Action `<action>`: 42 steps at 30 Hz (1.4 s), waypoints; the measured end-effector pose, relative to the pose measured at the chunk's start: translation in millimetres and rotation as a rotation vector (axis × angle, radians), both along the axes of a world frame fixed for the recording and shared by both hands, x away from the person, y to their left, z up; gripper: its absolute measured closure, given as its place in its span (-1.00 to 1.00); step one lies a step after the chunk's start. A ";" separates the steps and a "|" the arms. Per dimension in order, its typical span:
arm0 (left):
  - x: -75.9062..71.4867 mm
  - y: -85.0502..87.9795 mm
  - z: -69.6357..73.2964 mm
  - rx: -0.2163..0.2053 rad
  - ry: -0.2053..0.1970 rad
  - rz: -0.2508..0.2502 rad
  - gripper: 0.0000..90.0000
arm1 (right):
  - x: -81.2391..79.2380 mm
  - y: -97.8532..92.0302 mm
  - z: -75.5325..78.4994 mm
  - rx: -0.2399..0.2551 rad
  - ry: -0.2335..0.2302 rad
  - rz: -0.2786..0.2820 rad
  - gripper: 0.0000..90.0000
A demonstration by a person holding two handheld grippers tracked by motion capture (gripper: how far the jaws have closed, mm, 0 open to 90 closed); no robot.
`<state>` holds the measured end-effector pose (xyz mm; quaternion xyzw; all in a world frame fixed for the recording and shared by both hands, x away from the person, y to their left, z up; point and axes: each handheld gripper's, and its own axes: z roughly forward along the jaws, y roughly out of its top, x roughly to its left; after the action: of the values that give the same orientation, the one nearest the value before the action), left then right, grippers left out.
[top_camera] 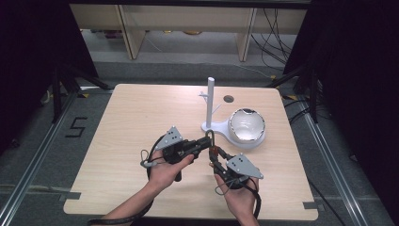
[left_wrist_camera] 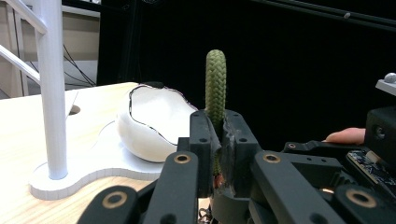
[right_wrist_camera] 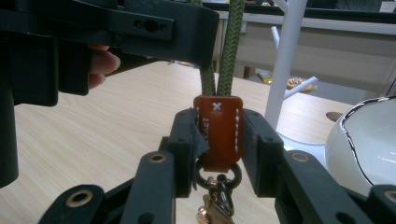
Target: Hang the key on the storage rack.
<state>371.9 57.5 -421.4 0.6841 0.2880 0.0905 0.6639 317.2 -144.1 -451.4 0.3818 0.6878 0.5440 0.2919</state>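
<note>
High view, entry one: my two grippers meet near the middle of the wooden table [top_camera: 141, 122], just in front of a white stand [top_camera: 210, 101] whose flat base also carries a white bowl [top_camera: 247, 126]. Item held: a key strap, made of a green braided cord loop [left_wrist_camera: 215, 81] sewn into a brown leather tab [right_wrist_camera: 219, 133], with a dark ring and brass clip [right_wrist_camera: 215, 196] hanging below the tab. Left gripper [top_camera: 205, 141]: jaws closed on the cord, pinching it partway down so the top of the loop stands upright above the pads, as the left gripper view shows. Right gripper [top_camera: 216, 159]: jaws pressed against both sides of the leather tab, the two cord strands rising out of it toward the left gripper above, as the right gripper view shows. Location of item: suspended between both grippers, off the table as far as I can tell, close to the stand's base and beside the bowl. Stand, detail: upright post with short side pegs [right_wrist_camera: 299, 86] angled upward. Step in hand, by my judgement: the strap is gripped at both ends and held taut, ready for hanging. Next move, by my judgement: lift the loop toward a peg, which calls for keeping the loop open and upright, and for the right gripper to let the tab go so the keys hang free.
</note>
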 end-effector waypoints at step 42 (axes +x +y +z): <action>24.9 34.2 10.8 0.145 -0.076 0.193 0.85 | 1.8 -29.6 -3.8 -0.071 0.051 -0.034 0.15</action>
<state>396.9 91.6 -410.7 0.6955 0.3199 0.2004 0.6114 319.0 -173.7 -455.2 0.3966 0.7072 0.5045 0.2967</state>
